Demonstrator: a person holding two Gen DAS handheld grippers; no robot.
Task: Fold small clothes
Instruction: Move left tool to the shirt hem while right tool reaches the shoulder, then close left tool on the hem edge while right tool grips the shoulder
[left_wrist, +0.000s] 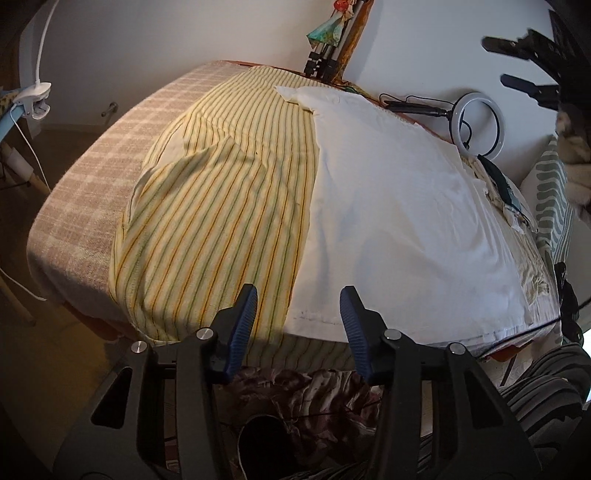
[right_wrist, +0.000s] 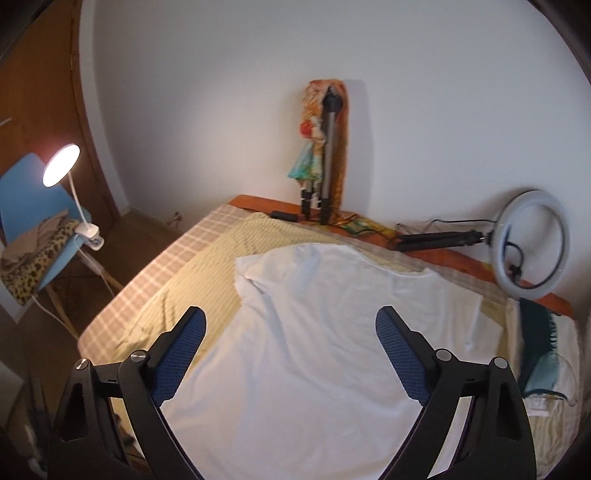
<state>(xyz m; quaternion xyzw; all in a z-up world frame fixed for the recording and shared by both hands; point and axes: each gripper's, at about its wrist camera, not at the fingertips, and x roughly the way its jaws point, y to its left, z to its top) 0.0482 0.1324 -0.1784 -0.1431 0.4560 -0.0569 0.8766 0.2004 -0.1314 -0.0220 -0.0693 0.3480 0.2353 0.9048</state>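
A white T-shirt lies spread flat on a yellow striped cloth over the table; it also shows in the right wrist view. My left gripper is open and empty, just above the shirt's near hem at the table's front edge. My right gripper is open and empty, held above the middle of the shirt. The right gripper also shows at the top right of the left wrist view, high above the table.
A checked beige cover lies under the striped cloth. A ring light and a tripod stand against the wall. A lit clamp lamp and a blue chair with clothes are at left. More folded clothes lie at right.
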